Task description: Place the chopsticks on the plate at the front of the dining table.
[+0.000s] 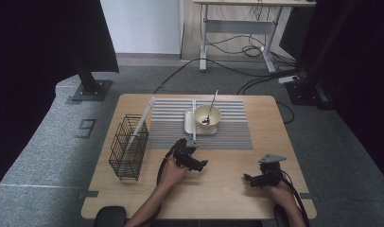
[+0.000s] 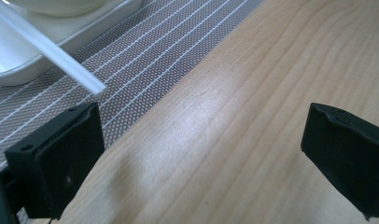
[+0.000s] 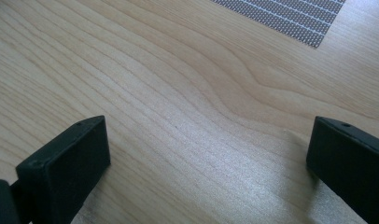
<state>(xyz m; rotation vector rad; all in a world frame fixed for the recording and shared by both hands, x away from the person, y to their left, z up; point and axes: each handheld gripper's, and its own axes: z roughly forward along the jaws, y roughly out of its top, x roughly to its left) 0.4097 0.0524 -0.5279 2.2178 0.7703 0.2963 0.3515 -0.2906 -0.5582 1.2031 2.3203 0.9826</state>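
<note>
A wooden worktop (image 1: 228, 184) is observed carrying a striped mat (image 1: 232, 127), a wire basket (image 1: 128, 147) with one white stick leaning in it, and a white tray (image 1: 190, 124) holding a bowl (image 1: 207, 116) and spoon (image 1: 210, 109). A second white stick (image 1: 194, 118) is seen resting across the tray, its near end just beside the left claw (image 2: 201, 154), whose jaws are held wide apart and empty. The right claw (image 3: 206, 163), likewise spread and empty, is kept well apart over bare wood; the grasp is judged not yet made, with lifting and placing outstanding.
</note>
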